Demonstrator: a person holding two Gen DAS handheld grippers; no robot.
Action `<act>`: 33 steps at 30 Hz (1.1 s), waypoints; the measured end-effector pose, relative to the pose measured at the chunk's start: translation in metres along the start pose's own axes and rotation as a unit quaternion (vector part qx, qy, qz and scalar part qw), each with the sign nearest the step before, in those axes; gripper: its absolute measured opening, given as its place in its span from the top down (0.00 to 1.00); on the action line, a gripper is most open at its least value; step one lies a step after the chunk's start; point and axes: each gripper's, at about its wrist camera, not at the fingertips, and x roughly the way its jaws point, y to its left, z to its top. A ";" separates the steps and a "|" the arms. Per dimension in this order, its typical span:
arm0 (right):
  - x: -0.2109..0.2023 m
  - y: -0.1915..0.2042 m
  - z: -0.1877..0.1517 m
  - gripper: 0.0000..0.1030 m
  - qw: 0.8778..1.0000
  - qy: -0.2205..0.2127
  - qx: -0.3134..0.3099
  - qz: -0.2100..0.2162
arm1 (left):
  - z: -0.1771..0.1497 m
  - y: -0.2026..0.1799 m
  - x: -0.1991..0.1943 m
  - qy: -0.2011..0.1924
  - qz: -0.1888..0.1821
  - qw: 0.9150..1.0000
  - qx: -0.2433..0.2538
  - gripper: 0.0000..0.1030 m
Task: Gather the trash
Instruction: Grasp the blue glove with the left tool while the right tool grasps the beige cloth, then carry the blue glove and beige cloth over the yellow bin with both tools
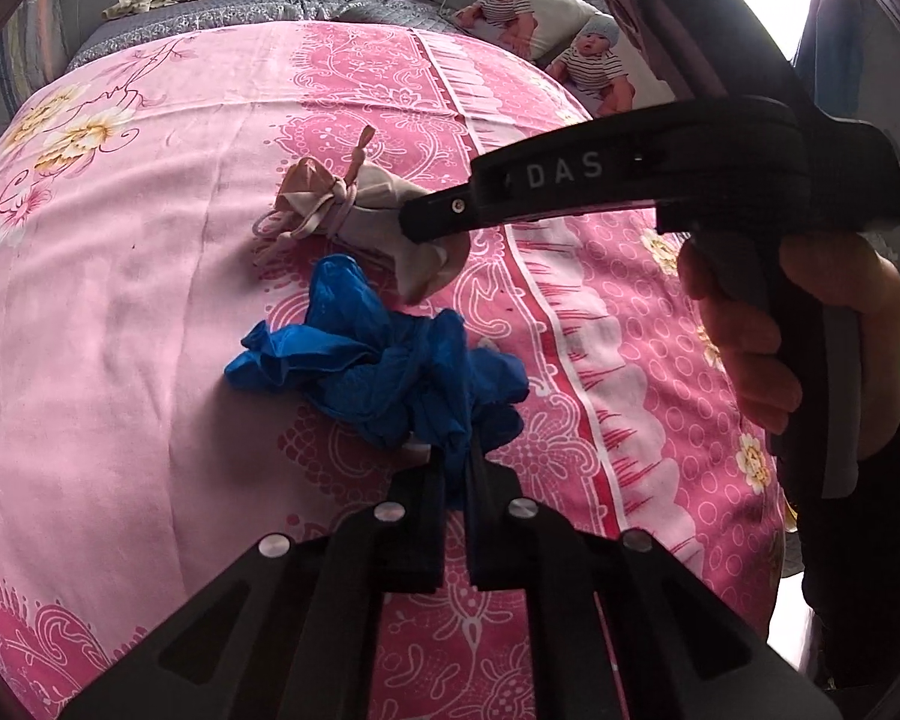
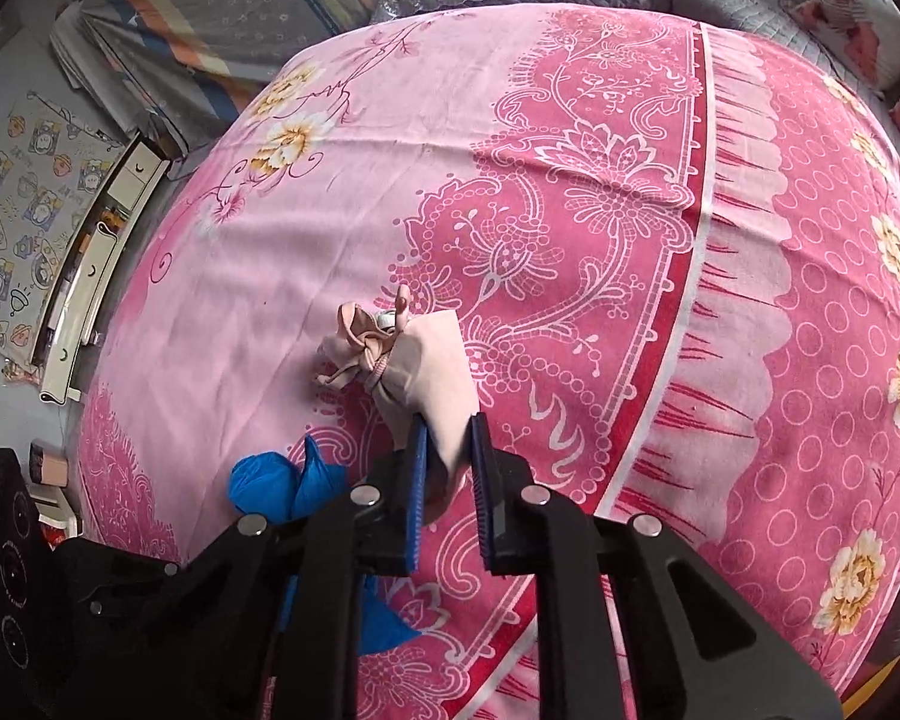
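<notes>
Soft, light blue gloves (image 1: 384,360) are pinched shut by left gripper (image 1: 456,474); beside them, limp beige pouch (image 2: 414,372) is clamped at its corner by right gripper (image 2: 447,462).

I am working in a home bedroom. A bed spread with a pink floral sheet (image 1: 150,300) fills my view, with pillows printed with babies (image 1: 570,30) at its head and a cartoon-patterned floor mat (image 2: 24,192) beside it.
</notes>
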 end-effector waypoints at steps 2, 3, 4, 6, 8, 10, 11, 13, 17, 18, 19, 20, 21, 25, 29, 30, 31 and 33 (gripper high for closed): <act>-0.004 -0.001 0.001 0.90 1.000 -0.008 0.000 -0.004 | 0.000 -0.002 -0.005 -0.005 0.000 1.000 0.005 0.96; -0.006 -0.002 0.002 0.90 1.000 -0.011 0.001 -0.004 | 0.000 -0.003 -0.007 -0.007 0.000 1.000 0.007 0.96; -0.008 -0.003 0.002 0.90 1.000 -0.013 0.004 -0.002 | 0.000 -0.004 -0.010 -0.009 0.000 1.000 0.009 0.96; -0.010 -0.005 0.002 0.91 1.000 -0.016 0.007 -0.003 | 0.000 -0.007 -0.015 -0.014 0.000 1.000 0.013 0.96; -0.014 -0.009 0.001 0.91 1.000 -0.022 0.011 -0.002 | -0.002 -0.009 -0.021 -0.019 0.001 1.000 0.017 0.96; -0.021 -0.012 0.000 0.91 0.999 -0.029 0.016 0.001 | -0.003 -0.014 -0.025 -0.024 0.005 0.999 0.024 0.96; -0.024 -0.014 -0.001 0.91 0.999 -0.033 0.016 0.001 | -0.003 -0.017 -0.027 -0.026 0.006 0.999 0.027 0.96; -0.033 -0.018 -0.003 0.92 0.999 -0.043 0.020 0.000 | -0.004 -0.021 -0.032 -0.029 0.006 0.999 0.032 0.96; -0.058 -0.031 -0.010 0.92 0.997 -0.066 0.031 -0.004 | -0.008 -0.032 -0.045 -0.042 0.008 0.998 0.045 0.96; -0.066 -0.035 -0.013 0.93 0.997 -0.073 0.034 -0.005 | -0.008 -0.036 -0.048 -0.045 0.008 0.998 0.049 0.96; -0.074 -0.039 -0.016 0.93 0.996 -0.080 0.038 -0.005 | -0.006 -0.041 -0.049 -0.048 0.009 0.997 0.054 0.96; -0.082 -0.043 -0.020 0.93 0.995 -0.088 0.041 -0.006 | -0.005 -0.045 -0.050 -0.051 0.009 0.997 0.060 0.96; -0.091 -0.047 -0.025 0.93 0.994 -0.096 0.045 -0.007 | -0.004 -0.050 -0.052 -0.054 0.009 0.996 0.065 0.96; -0.129 -0.070 -0.047 0.93 0.989 -0.130 0.065 -0.016 | 0.002 -0.070 -0.053 -0.059 -0.002 0.995 0.082 0.96; -0.167 -0.096 -0.073 0.93 0.981 -0.164 0.093 -0.035 | 0.007 -0.096 -0.048 -0.060 -0.020 0.992 0.106 0.96; -0.177 -0.104 -0.080 0.93 0.979 -0.171 0.102 -0.040 | 0.008 -0.104 -0.047 -0.059 -0.025 0.991 0.113 0.96; -0.186 -0.113 -0.088 0.93 0.977 -0.178 0.111 -0.044 | 0.008 -0.112 -0.045 -0.059 -0.030 0.990 0.122 0.96; -0.203 -0.127 -0.105 0.93 0.972 -0.191 0.127 -0.058 | 0.011 -0.129 -0.040 -0.058 -0.039 0.988 0.136 0.96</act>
